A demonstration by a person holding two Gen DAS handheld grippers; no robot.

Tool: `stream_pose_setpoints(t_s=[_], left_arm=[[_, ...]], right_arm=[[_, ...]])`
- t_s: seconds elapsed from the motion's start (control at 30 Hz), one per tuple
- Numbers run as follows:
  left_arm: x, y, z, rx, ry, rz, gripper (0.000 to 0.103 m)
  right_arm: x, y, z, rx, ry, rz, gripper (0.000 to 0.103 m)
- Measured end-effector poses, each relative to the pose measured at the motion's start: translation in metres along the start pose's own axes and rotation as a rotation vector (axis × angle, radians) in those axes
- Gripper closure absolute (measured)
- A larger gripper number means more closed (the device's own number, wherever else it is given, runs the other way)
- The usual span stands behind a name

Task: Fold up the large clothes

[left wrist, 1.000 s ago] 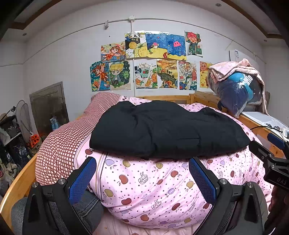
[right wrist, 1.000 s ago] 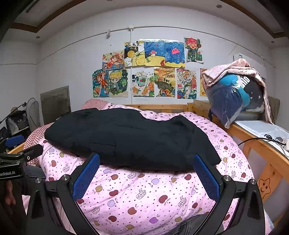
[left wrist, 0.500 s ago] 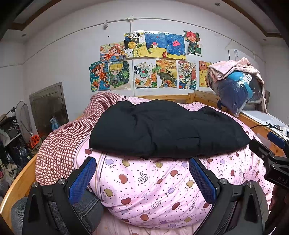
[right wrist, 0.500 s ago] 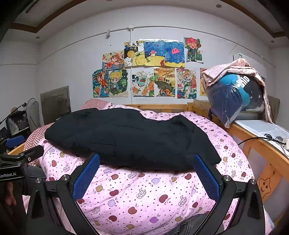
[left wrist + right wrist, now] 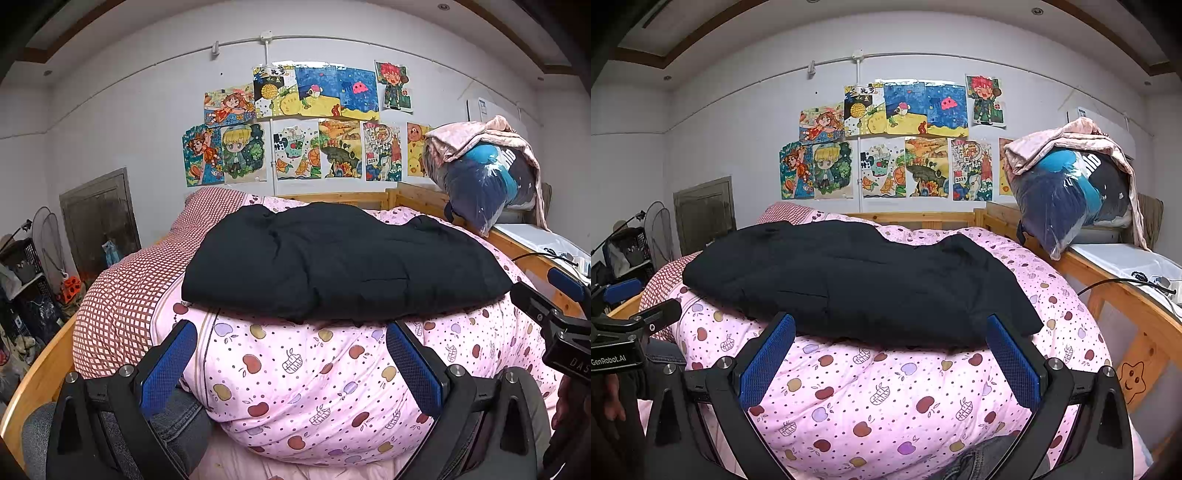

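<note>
A large black garment (image 5: 343, 262) (image 5: 857, 280) lies folded in a thick flat bundle on top of a pink apple-print quilt (image 5: 317, 373) (image 5: 886, 398) heaped on the bed. My left gripper (image 5: 291, 332) is held back from the quilt's near side, below the garment's front edge, open with nothing between its blue pads. My right gripper (image 5: 890, 328) hovers likewise just short of the garment's near edge, open and empty. Each gripper shows at the other view's edge.
A red checked cover (image 5: 136, 280) lies left of the quilt. Wooden bed rails (image 5: 1123, 295) run along the right, with a plastic-wrapped bundle under a pink blanket (image 5: 1071, 188) on the shelf. Drawings (image 5: 295, 125) cover the far wall. Fans and clutter (image 5: 29, 266) stand at the left.
</note>
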State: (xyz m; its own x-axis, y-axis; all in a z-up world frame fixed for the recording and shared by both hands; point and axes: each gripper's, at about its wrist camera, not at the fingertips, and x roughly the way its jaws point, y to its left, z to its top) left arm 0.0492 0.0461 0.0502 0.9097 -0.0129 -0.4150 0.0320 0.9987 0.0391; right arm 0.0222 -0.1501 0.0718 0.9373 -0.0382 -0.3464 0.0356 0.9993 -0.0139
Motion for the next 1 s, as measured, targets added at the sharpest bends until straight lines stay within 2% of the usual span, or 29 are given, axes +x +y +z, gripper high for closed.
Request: stream_pose_setpoints(t_s=[1.0], left_arm=[[0.0001, 0.0022, -0.0001, 0.005, 0.002, -0.002, 0.0]], right_arm=[[0.0005, 0.0025, -0.002, 0.003, 0.001, -0.002, 0.002]])
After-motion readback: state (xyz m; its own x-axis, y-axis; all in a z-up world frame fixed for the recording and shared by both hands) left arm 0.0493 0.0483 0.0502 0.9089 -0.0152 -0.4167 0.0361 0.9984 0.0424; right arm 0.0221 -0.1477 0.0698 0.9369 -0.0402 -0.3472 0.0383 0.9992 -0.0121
